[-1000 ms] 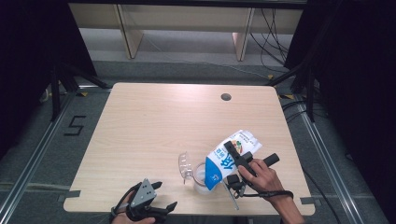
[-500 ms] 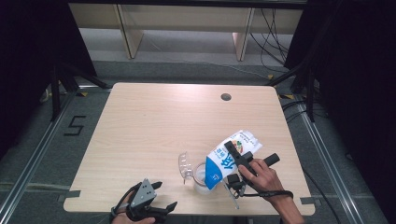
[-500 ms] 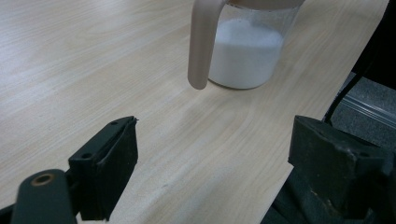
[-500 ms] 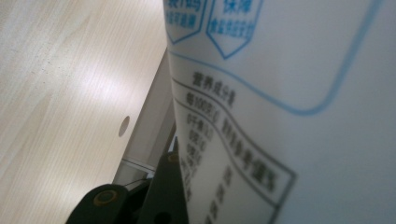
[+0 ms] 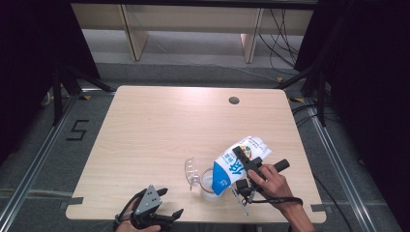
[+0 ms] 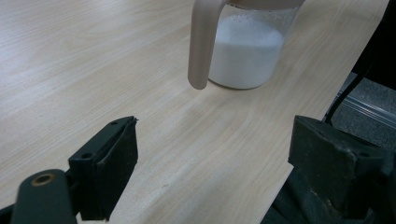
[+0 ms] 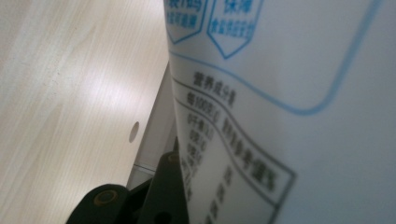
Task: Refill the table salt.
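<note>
A person at a pale wooden surface [image 5: 159,125] tips a white and blue milk carton [image 5: 238,159] over a clear measuring jug [image 5: 209,183] near the front edge. The right hand-held gripper [image 5: 244,162] clamps the carton across its flat side walls, jaws closed firmly on it. The carton's spout end points down into the jug, its base raised up and to the right. The jug holds white milk to about a third of its height. Its handle [image 6: 201,42] faces the left hand-held gripper [image 5: 164,203], which rests at the front edge well apart from the jug, jaws wide apart and holding nothing.

The carton is probably thin card, soft enough to buckle (a hard squeeze could spurt milk), and grows lighter as it empties. Mid-body on the flat walls looks the safest hold. The jug seems rigid, light plastic, easily nudged, best steadied by its handle.
</note>
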`<action>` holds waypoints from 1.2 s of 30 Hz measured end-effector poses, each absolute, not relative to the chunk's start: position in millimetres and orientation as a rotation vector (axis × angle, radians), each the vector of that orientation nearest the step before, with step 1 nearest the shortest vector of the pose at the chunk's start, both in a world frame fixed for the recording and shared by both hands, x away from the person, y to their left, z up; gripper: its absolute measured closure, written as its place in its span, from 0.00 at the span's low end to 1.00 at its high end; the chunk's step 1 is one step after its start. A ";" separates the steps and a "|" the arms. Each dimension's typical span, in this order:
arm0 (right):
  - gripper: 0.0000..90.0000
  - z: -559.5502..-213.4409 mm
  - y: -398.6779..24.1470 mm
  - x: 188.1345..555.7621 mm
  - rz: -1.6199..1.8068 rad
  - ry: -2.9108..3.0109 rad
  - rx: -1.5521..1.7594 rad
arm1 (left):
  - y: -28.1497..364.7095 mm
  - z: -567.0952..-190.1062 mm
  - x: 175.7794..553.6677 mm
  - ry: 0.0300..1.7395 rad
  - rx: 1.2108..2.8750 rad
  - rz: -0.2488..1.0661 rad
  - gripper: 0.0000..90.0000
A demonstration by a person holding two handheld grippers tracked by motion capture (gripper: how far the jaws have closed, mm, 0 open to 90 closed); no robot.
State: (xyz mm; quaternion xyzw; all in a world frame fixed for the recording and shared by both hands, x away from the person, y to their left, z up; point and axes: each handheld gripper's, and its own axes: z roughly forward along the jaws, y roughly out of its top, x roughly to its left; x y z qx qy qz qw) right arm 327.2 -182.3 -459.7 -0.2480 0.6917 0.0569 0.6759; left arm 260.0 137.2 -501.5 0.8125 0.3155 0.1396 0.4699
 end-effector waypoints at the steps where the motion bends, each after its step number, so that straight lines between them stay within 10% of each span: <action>1: 0.88 -461.8 -182.4 327.7 0.136 1.573 -0.549 | 137.2 -501.4 259.9 0.774 1.991 0.342 0.17; 36: 0.88 -457.9 -192.6 334.6 0.434 1.792 -0.292 | 137.1 -501.5 259.5 0.783 1.988 0.341 0.17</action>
